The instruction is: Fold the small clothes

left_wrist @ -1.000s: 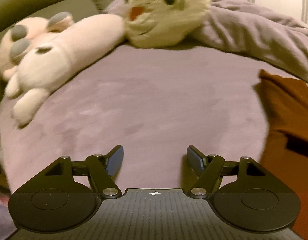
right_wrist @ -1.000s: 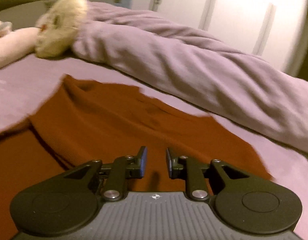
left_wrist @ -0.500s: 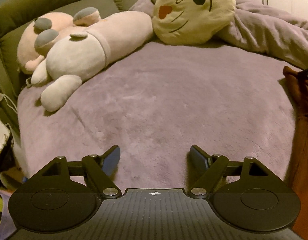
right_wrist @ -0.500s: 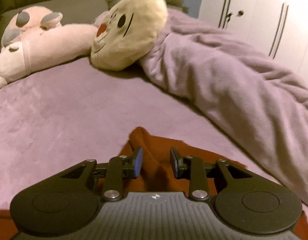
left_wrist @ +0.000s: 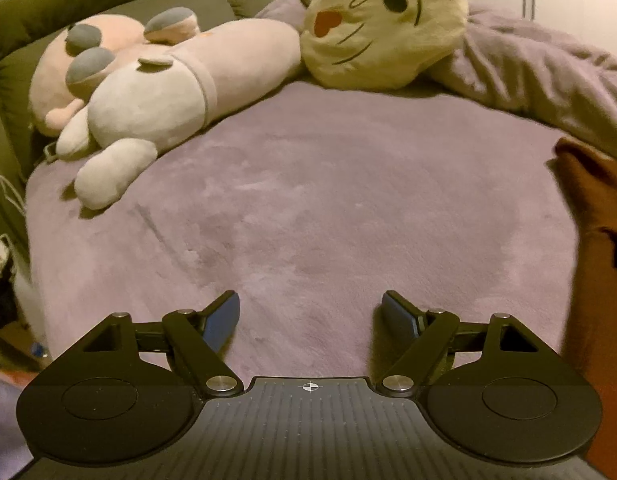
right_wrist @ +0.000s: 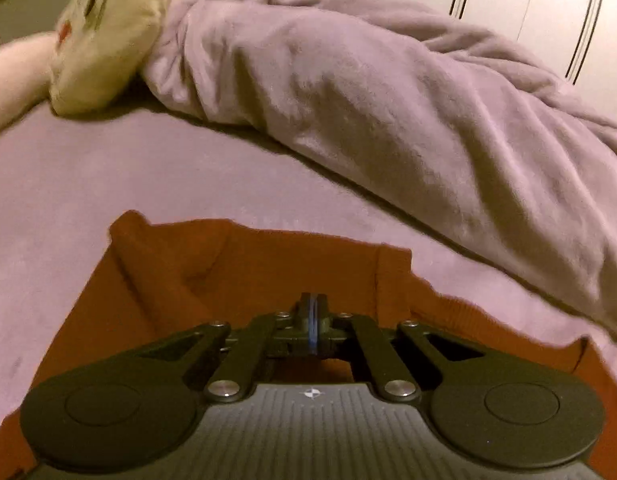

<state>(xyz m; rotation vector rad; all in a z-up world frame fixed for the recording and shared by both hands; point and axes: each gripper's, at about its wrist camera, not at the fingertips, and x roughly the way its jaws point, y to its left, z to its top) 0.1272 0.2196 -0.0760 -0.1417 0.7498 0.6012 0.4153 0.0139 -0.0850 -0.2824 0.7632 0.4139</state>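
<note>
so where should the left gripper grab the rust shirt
Judging from its pose, the near left corner of the rust shirt, which sticks up off the bed. The open left gripper could come in low from the bare bed side, jaws across that raised edge.

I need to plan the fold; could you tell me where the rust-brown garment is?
The rust-brown garment lies on the purple bedspread beneath the right tool.

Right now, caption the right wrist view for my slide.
Right gripper shut over the rust-brown garment on the purple bedspread, rumpled blanket behind.
</note>
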